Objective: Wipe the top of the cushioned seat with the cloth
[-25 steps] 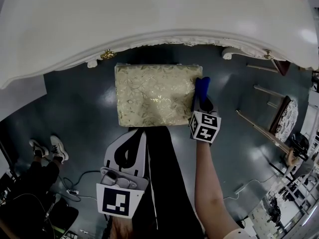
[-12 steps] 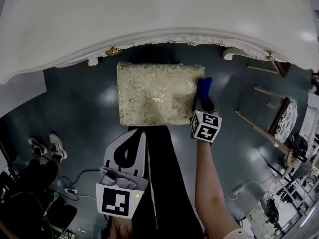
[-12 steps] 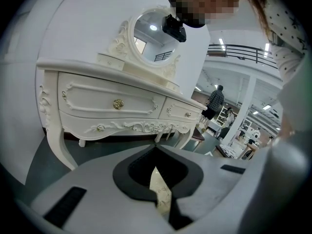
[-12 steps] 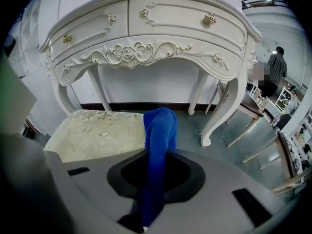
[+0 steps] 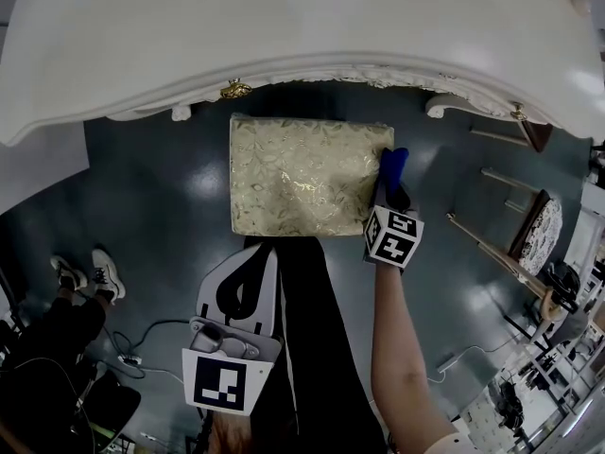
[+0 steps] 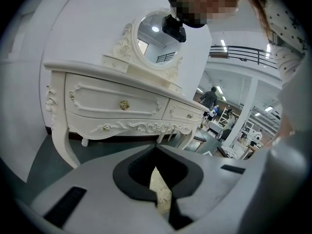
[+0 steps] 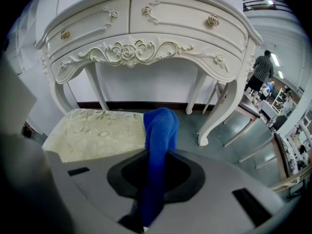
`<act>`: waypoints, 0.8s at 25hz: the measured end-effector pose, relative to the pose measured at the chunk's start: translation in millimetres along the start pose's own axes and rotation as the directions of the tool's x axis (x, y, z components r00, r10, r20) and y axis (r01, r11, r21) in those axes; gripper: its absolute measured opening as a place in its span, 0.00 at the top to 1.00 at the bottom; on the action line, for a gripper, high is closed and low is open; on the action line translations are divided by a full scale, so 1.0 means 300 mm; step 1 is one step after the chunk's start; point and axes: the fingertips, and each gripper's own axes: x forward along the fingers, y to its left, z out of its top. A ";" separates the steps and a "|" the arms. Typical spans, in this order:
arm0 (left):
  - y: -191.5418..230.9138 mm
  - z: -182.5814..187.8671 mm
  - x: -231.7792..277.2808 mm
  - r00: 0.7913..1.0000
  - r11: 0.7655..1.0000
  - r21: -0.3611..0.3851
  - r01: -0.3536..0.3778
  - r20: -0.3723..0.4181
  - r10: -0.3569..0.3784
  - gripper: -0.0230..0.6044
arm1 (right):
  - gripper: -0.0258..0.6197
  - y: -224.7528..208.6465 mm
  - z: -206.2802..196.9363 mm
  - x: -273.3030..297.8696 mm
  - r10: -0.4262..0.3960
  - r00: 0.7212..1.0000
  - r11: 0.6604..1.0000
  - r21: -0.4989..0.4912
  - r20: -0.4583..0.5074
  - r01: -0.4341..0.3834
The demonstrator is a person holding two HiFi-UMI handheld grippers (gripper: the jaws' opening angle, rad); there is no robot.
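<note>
Right hand-held gripper [image 5: 386, 195], clamped on the cloth [image 5: 393, 165] at the seat's [image 5: 298, 173] 3 o'clock edge, should press it flat and sweep toward 9 o'clock in overlapping passes, while the left hand-held gripper [image 5: 255, 258] sits closed, empty, at 6 o'clock.

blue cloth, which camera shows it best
The right gripper view: the blue cloth stands mid-picture, clamped in the right gripper, its free end up beside the cushioned seat. The head view shows only a small blue tip at the seat's right edge. The left gripper view does not show it.
</note>
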 end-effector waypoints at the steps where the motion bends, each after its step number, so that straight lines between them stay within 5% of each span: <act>1: 0.002 0.001 -0.004 1.000 1.000 -0.001 -0.001 0.001 0.001 0.97 | 0.86 0.000 0.001 -0.001 -0.004 1.000 1.000 0.001 -0.002 0.004; 20: 0.045 0.001 -0.048 1.000 1.000 -0.015 -0.018 0.020 0.018 0.97 | 0.86 0.075 0.009 -0.023 -0.010 1.000 0.999 0.038 0.009 0.010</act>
